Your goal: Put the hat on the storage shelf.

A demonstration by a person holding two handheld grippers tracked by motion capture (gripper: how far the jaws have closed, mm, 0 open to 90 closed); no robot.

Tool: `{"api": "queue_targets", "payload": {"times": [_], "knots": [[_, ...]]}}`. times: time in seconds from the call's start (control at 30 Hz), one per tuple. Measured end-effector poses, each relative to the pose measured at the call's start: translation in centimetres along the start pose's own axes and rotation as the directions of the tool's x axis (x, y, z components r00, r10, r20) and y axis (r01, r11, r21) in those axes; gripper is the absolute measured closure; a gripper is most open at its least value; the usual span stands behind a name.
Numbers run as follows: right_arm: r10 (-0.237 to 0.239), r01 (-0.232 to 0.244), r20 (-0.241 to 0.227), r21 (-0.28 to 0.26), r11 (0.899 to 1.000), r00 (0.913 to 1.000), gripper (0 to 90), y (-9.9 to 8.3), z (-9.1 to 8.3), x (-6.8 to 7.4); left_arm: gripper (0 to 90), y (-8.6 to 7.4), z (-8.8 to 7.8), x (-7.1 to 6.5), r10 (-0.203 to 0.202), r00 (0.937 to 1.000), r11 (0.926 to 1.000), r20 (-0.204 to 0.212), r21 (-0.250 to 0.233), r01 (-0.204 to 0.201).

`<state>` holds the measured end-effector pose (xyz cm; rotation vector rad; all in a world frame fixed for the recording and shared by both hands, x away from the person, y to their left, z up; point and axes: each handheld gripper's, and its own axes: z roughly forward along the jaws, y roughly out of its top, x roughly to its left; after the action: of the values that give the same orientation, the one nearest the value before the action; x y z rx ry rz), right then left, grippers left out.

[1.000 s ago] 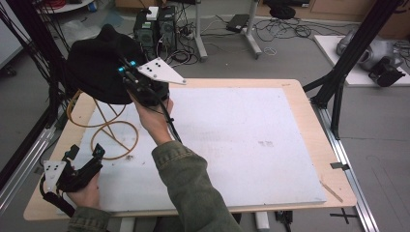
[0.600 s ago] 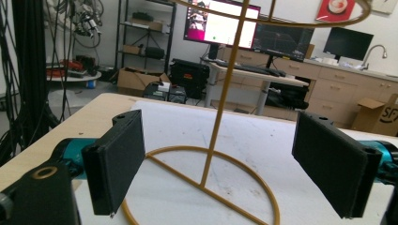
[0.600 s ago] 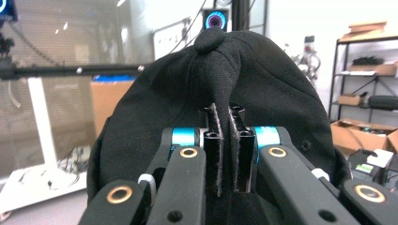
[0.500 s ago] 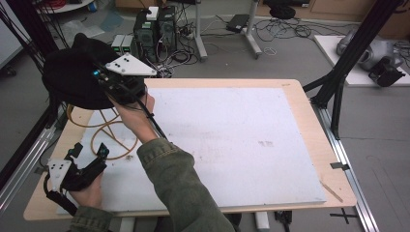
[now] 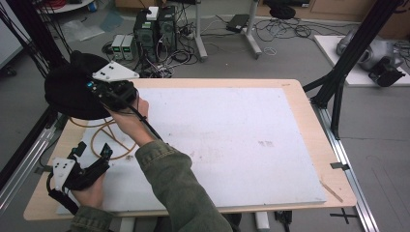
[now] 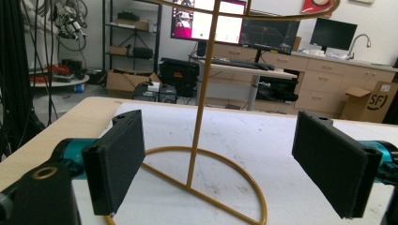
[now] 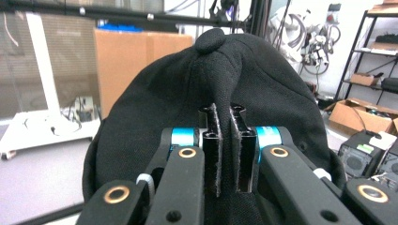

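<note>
A black cap [image 5: 67, 92] hangs above the table's far left corner, a fold of its fabric pinched in my right gripper [image 5: 92, 88]. In the right gripper view the jaws are shut on that fold of the cap [image 7: 155, 108], with the gripper [image 7: 225, 124] just below the crown button. A gold wire stand [image 5: 104, 140] with a round base stands under the cap on the white mat. My left gripper [image 5: 93, 149] rests at the near left with its jaws open. In the left gripper view the stand's pole [image 6: 202, 117] rises between the wide-apart pads of the gripper [image 6: 220, 140], untouched.
A white mat [image 5: 232, 140] covers most of the wooden table [image 5: 309, 121]. Black frame posts [image 5: 338, 82] stand at the right edge and along the left. Computer boxes [image 5: 154, 29] and cables lie on the floor beyond the far edge.
My right gripper has carried the cap leftward, out over the far left corner above the stand. The left gripper has stayed put.
</note>
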<state>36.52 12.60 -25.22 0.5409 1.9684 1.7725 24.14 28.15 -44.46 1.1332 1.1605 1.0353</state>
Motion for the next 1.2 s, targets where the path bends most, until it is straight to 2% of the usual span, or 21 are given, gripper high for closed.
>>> {"api": "queue_targets", "payload": {"times": [0.13, 0.4, 0.63, 0.77, 1.1, 1.2], "knots": [[0.0, 0.0, -0.004, 0.017, 1.0, 1.0, 83.1, -0.5, 0.2, 0.2, 17.7, 0.0, 0.1, -0.1, 0.002, 1.0, 1.0, 0.008, 0.005, -0.002], [-0.012, 0.012, 0.005, 0.024, 1.0, 0.9999, 84.3, -0.7, -0.2, 0.3, 17.7, 0.0, 0.1, -0.1, 0.003, 1.0, 1.0, 0.007, 0.004, -0.003], [0.001, -0.002, 0.014, 0.023, 1.0, 0.9999, 83.6, -1.5, -0.8, -0.3, 17.7, -0.1, 0.2, -0.2, 0.003, 1.0, 1.0, 0.007, 0.003, -0.003], [0.017, -0.017, 0.011, 0.024, 1.0, 0.9998, 77.7, -1.9, -1.0, -0.6, 17.7, -0.1, 0.2, -0.1, 0.004, 1.0, 1.0, 0.005, 0.002, -0.004], [0.049, -0.049, 0.013, 0.008, 0.999, 0.9987, 70.7, -3.1, -2.0, -1.3, 17.7, -0.1, 0.2, -0.1, 0.016, 0.9998, 0.9999, 0.009, 0.005, -0.016], [0.053, -0.053, 0.019, 0.002, 0.999, 0.9984, 64.9, -3.5, -2.7, -1.7, 17.7, -0.1, 0.3, -0.1, 0.018, 0.9998, 0.9998, 0.007, 0.0, -0.018]]}}
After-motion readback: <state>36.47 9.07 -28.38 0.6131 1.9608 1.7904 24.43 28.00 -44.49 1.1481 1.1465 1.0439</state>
